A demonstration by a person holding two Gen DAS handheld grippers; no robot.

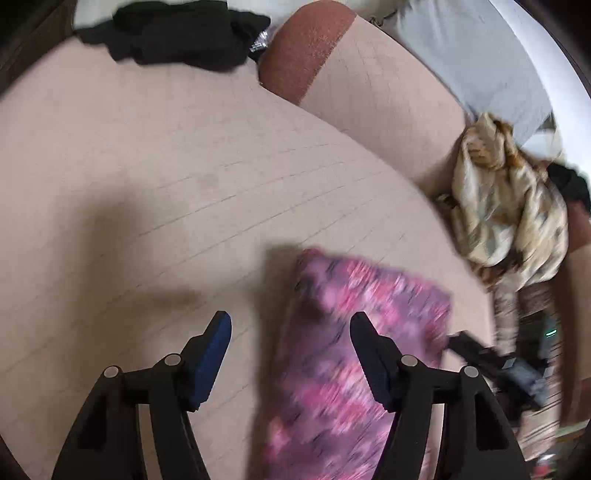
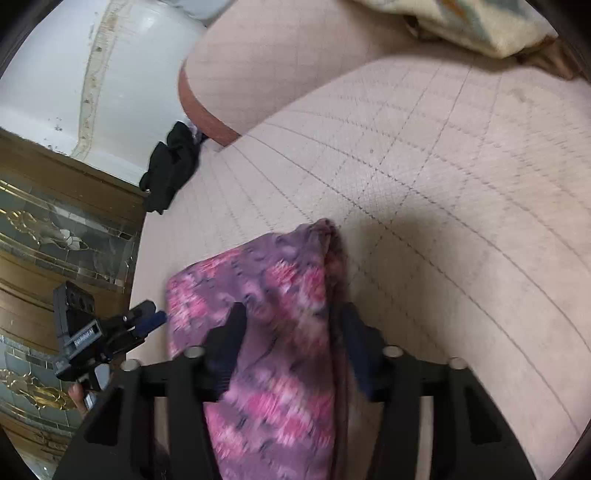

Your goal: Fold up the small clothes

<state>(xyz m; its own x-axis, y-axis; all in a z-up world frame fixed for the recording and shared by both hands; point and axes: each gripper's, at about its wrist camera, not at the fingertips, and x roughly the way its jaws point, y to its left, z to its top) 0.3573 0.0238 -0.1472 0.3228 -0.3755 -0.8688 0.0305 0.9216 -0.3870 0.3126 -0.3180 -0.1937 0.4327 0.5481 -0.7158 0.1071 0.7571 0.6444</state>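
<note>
Pale pink quilted upholstery [image 1: 184,177], stitched in a grid, fills both views; it looks like a sofa seat with a back cushion behind it. Taking the pink-and-purple patterned garment [image 1: 354,332] as the landmark: it lies folded into a long strip on the seat, blurred in both views.

Seen from the left wrist, the left gripper [image 1: 290,325] hangs above the garment's left edge with its 2 fingers spread apart. Its right finger stands in front of the cloth and its blue-padded left finger [image 1: 210,358] is over bare seat, so nothing is clamped. Beyond the garment, at the far edge of the seat, sits a heap of black clothing [image 1: 177,33], with a rust-coloured cushion end [image 1: 306,48] beside it. Right of the garment lies a crumpled cream and tan cloth [image 1: 509,206].

From the right wrist, the right gripper [image 2: 291,314] straddles the garment [image 2: 273,332] with 1 finger on each side of the strip. Whether the pads press on the fabric I cannot tell (motion blur hides the contact). Left of the garment the other gripper [image 2: 147,321] appears, held by a hand [image 2: 77,398], against an ornate cabinet front [image 2: 44,229].
</note>
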